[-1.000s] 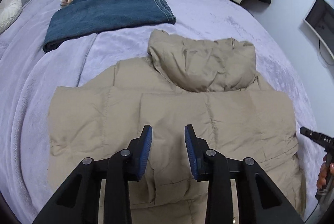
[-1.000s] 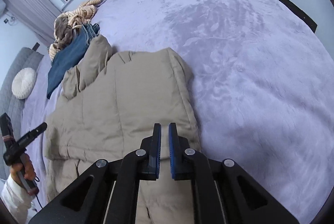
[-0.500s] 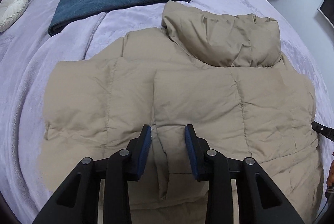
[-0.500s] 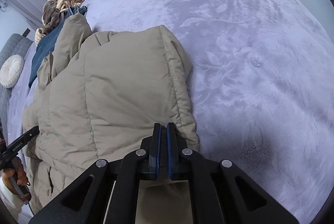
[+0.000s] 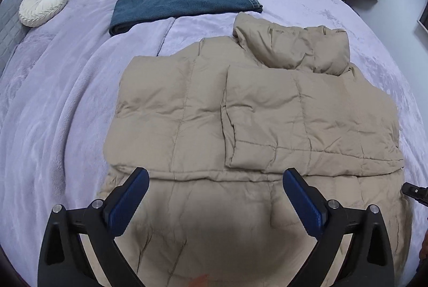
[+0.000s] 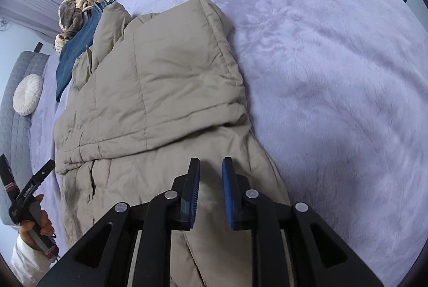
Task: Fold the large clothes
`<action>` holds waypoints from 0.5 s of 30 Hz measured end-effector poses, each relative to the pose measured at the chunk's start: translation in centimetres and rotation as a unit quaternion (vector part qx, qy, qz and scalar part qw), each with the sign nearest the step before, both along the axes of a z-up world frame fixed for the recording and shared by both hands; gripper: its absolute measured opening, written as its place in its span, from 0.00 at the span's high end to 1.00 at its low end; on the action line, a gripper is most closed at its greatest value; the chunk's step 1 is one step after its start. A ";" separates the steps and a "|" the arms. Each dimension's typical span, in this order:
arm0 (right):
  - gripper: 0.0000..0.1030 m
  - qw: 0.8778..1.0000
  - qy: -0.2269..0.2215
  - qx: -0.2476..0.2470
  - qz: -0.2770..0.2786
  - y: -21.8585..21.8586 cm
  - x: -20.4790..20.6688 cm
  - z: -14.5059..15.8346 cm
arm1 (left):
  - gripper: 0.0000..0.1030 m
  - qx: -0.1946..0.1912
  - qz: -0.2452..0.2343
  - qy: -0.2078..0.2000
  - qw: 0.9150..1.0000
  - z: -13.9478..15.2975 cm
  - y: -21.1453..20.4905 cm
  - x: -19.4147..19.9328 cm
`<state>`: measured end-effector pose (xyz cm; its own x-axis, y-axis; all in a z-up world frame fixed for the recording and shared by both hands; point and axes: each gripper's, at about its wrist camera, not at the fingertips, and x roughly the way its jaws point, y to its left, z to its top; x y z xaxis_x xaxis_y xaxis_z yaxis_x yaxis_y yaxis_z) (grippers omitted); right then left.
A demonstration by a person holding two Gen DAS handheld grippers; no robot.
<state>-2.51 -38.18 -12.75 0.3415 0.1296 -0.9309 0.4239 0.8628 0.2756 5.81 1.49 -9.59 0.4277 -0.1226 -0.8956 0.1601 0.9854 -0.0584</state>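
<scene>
Left wrist view: your left gripper (image 5: 215,178) was spreading wide, holding nothing, above the tan puffer jacket (image 5: 248,110) on the lilac bed (image 5: 53,131). Right wrist view: your right gripper (image 6: 210,169) was parting slightly, empty, over the jacket's edge.

- The puffer jacket (image 5: 256,105) is matt beige quilted cloth, softly creased.
- The bed cover (image 6: 334,67) is lilac plush fleece with brushed nap marks.
- The folded jeans (image 5: 182,3) are coarse blue denim.
- The round cushion (image 5: 42,4) is cream pleated fabric.
- The left gripper (image 5: 215,184) fingers (image 5: 303,204) carry ribbed blue pads on matt black plastic with metal pins.
</scene>
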 end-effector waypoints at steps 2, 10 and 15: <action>0.65 1.000 0.004 0.004 0.001 0.0 -0.7 -0.1 | 0.02 -0.005 0.006 0.014 1.000 -0.2 0.0 -0.8; 0.33 0.999 0.005 0.024 0.027 1.3 -2.8 0.0 | 0.01 0.002 0.018 0.059 0.998 -0.5 -0.5 -5.1; 0.23 0.999 0.006 0.037 0.033 2.5 -4.3 0.5 | 0.01 0.006 0.025 0.076 0.997 -0.1 -0.1 -7.6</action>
